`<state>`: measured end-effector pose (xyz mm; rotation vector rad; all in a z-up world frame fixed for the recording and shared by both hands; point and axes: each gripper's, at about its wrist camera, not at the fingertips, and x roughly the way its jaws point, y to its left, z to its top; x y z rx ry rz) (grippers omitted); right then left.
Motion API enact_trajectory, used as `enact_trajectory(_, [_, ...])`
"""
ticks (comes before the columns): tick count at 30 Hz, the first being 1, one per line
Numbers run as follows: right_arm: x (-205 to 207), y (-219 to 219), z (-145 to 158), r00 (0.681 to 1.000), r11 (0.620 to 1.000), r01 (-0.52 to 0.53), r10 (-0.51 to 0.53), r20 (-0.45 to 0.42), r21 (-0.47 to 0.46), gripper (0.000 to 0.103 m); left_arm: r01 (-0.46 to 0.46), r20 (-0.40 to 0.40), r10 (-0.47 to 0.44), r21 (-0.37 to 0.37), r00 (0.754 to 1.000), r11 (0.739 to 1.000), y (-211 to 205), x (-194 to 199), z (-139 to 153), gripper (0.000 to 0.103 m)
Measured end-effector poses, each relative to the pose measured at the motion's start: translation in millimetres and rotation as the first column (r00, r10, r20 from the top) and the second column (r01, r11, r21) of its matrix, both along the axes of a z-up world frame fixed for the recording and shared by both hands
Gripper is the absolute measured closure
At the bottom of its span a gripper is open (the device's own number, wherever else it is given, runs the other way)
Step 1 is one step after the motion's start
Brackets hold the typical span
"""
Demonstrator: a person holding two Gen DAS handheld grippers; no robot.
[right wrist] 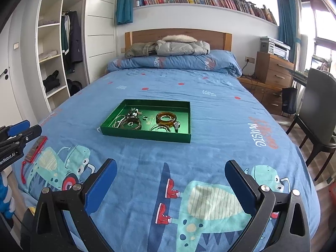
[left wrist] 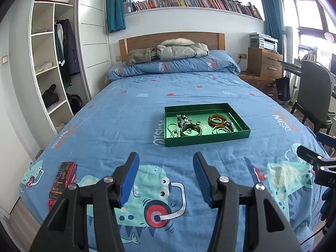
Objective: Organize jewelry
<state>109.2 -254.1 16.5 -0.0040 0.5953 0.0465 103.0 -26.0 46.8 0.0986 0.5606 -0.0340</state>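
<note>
Several small pieces lie loose in the green tray [right wrist: 147, 136] on the bed [right wrist: 210, 109]: stiff amber bangles [right wrist: 166, 118], likely brittle and slippery, and limp chains [right wrist: 118, 121] on the tray's left. Take a bangle across its rim. Left gripper [left wrist: 166, 161] and right gripper [right wrist: 170, 170] hover near, jaws spread, holding nothing.

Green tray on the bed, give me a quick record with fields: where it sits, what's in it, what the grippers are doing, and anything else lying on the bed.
tray: green tray on the blue bedspread, mid-bed
contents: amber bangle, dark bangle, bead bracelet, small ring, thin chains and hoops
left gripper: jaws open, empty, short of the tray
right gripper: jaws open, empty, short of the tray
other: red phone near the bed's left edge
</note>
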Motion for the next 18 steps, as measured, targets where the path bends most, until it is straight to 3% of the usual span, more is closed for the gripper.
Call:
enact_trajectory(6, [-7.9, -10.5, 0.2, 1.0, 1.0, 0.024, -0.024, 0.008, 0.007, 0.001, -0.001, 0.015, 0.001, 0.007, 1.0, 1.0, -2.7, -7.7, 0.3, 0.044])
enact_trajectory(18, [-15.1, -19.3, -1.2, 0.999, 0.999, 0.038, -0.038, 0.014, 0.0, 0.001, -0.001, 0.02, 0.001, 0.019, 1.0, 1.0, -6.1, -13.2, -2.2, 0.043])
